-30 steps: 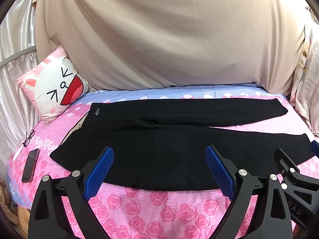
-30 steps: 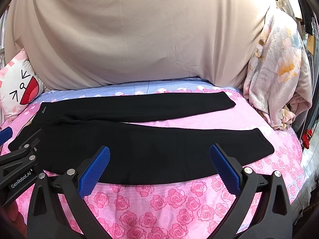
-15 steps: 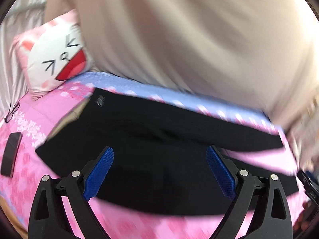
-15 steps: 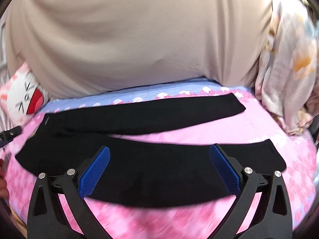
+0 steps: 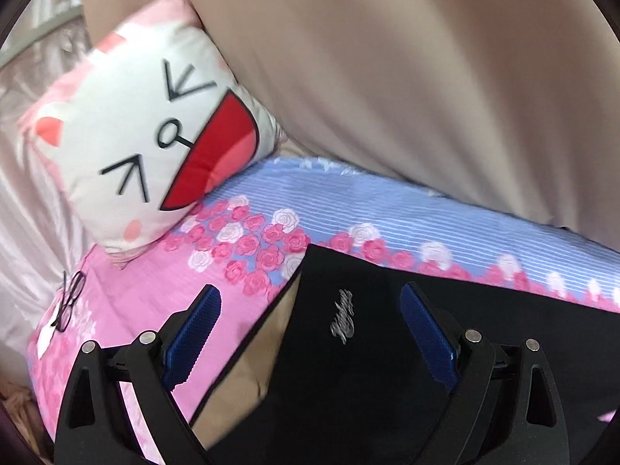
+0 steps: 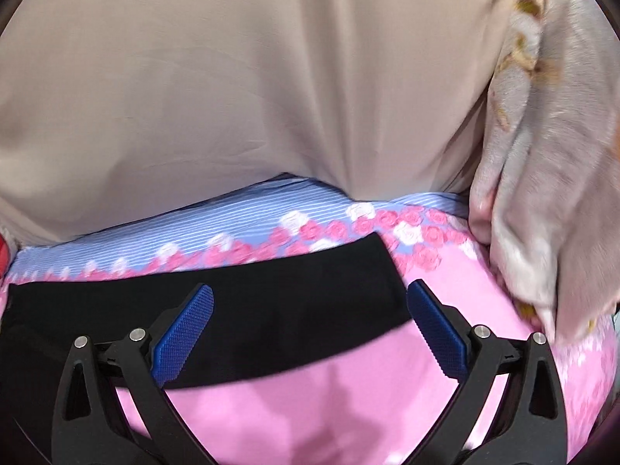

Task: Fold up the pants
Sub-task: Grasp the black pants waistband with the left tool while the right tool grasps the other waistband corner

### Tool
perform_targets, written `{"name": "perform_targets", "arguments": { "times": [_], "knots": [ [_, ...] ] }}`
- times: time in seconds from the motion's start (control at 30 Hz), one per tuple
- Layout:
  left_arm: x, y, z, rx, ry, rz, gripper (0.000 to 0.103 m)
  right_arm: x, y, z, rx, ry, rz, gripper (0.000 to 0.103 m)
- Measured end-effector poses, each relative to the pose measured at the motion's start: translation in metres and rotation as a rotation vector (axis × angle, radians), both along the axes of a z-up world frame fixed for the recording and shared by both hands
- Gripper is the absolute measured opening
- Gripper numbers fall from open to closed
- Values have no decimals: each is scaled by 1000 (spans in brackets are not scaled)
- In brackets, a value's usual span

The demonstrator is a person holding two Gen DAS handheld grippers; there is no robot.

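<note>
Black pants lie flat on a pink rose-print bed sheet. In the left wrist view their waistband corner with a small silver logo and the tan lining sits right under my left gripper, which hangs open above it, holding nothing. The right wrist view shows the far leg's cuff end as a black band across the sheet. My right gripper is open just above that cuff, empty. The rest of the pants is out of view.
A cartoon-face pillow leans at the left behind the waistband. Eyeglasses lie on the sheet's left edge. A beige sheet hangs behind the bed. A floral blanket hangs at the right, close to the cuff.
Both grippers have moved forward and down, close to the pants: the left toward the waistband corner at the left, the right toward the far leg's cuff. Both stay open.
</note>
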State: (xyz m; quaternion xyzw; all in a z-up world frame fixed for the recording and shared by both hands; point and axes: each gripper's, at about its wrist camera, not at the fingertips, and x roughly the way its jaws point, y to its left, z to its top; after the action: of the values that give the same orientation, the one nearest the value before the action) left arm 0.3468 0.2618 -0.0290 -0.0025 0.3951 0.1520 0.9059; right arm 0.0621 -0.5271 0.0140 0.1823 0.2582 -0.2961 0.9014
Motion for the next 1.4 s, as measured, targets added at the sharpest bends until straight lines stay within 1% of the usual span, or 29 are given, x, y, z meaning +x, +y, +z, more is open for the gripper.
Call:
{"name": "perform_targets", "arguments": {
  "times": [0.13, 0.23, 0.33, 0.47, 0.57, 0.63, 0.73, 0.83, 0.97, 1.0, 1.03, 1.07, 1.1, 1.13, 1.17, 1.2, 1.23, 1.3, 1.33, 1.37, 1.4],
  "knots": [
    [36, 19, -22, -43, 50, 26, 92, 16, -39, -9, -2, 49, 8, 98],
    [55, 27, -41, -15, 99, 66, 92, 29, -63, -20, 15, 97, 17, 98],
    [68, 30, -58, -3, 138, 81, 92, 41, -81, -31, 27, 140, 12, 98],
    [76, 30, -74, -46, 167, 58, 92, 50, -101, -45, 49, 164, 4, 98],
    [81, 25, -81, -34, 180, 44, 92, 60, -109, -59, 66, 211, 15, 98],
    [86, 23, -85, -20, 184, 39, 92, 63, -111, -65, 62, 221, 24, 98],
    [90, 26, -87, -36, 185, 36, 94, 73, -114, -74, 70, 238, 50, 98],
    [97, 34, -88, -73, 197, 33, 97, 79, -116, -82, 106, 225, 89, 98],
    [105, 39, -89, -104, 193, 25, 98, 85, -113, -84, 87, 196, 120, 98],
    [106, 39, -90, -103, 190, 25, 98, 86, -111, -85, 81, 196, 123, 97],
    [108, 38, -90, -103, 187, 20, 96, 86, -110, -84, 78, 190, 129, 91],
    [109, 37, -90, -101, 183, 15, 94, 87, -110, -83, 83, 181, 139, 82],
    [111, 37, -90, -111, 180, 7, 82, 89, -110, -82, 89, 174, 145, 79],
    [112, 37, -90, -142, 180, -12, 76, 92, -109, -81, 93, 170, 150, 69],
    [114, 36, -89, -168, 182, -21, 61, 93, -108, -80, 98, 173, 151, 67],
    [116, 35, -89, -184, 186, -27, 57, 94, -108, -79, 102, 178, 152, 66],
    [118, 31, -88, -169, 196, -22, 54, 94, -108, -78, 107, 181, 154, 63],
    [118, 26, -86, -165, 206, -43, 33, 91, -109, -76, 122, 176, 157, 53],
    [116, 24, -83, -169, 213, -49, 29, 92, -110, -75, 138, 167, 165, 38],
    [114, 24, -81, -182, 214, -56, 26, 91, -112, -72, 164, 152, 179, 28],
    [113, 23, -79, -183, 212, -60, 24, 90, -115, -75, 159, 152, 178, 28]
  ]
}}
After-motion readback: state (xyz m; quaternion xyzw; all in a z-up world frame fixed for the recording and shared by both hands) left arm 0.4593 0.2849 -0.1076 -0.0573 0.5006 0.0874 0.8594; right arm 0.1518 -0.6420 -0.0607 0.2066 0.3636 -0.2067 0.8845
